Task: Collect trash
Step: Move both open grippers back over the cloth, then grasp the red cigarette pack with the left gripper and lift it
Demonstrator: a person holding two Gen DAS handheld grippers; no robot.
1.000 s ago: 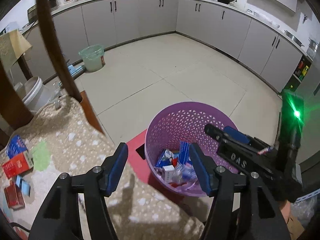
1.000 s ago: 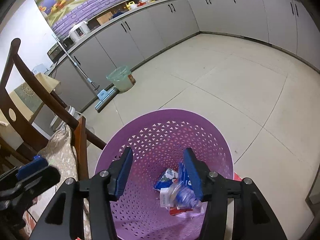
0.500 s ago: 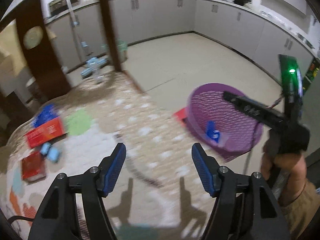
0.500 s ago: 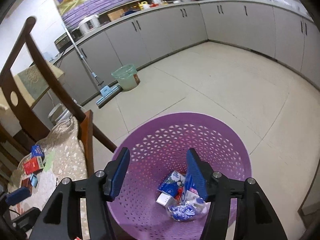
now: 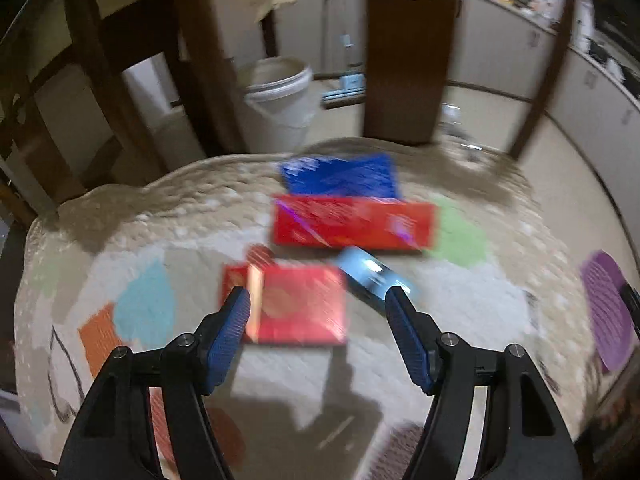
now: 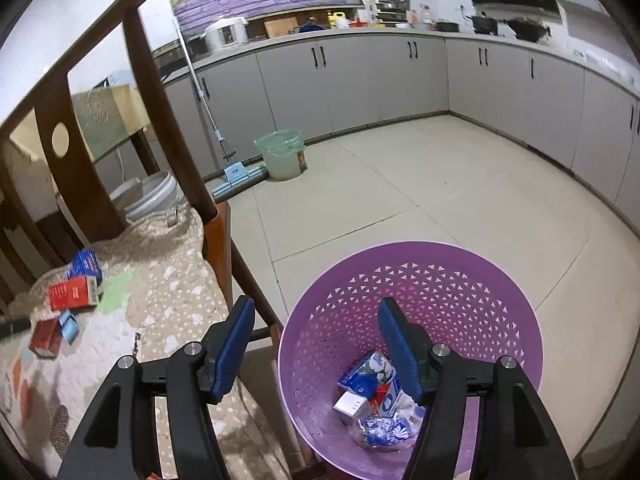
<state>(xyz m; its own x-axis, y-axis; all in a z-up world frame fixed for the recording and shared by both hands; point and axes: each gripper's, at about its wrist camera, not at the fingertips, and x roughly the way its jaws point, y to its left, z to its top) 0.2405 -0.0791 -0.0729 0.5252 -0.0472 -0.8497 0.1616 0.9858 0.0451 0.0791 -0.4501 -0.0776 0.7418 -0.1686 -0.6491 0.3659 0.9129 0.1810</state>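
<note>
Here: patterned chair cushion [image 5: 500,304], tiled kitchen floor [image 6: 460,184], grey cabinets [image 6: 360,80].

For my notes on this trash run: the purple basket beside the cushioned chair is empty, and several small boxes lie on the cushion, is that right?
Not quite: the purple basket is not empty. The right wrist view shows wrappers and a small carton at its bottom. The rest holds: boxes, such as the red box, do lie on the cushion.

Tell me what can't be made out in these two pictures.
- Left wrist view: motion blur smears the print on the red boxes, blue pack and small blue box.
- Left wrist view: the frame edge cuts off the basket.
- Right wrist view: the right gripper hides some trash in the basket.
- Right wrist view: countertop items are too small to identify.
</note>
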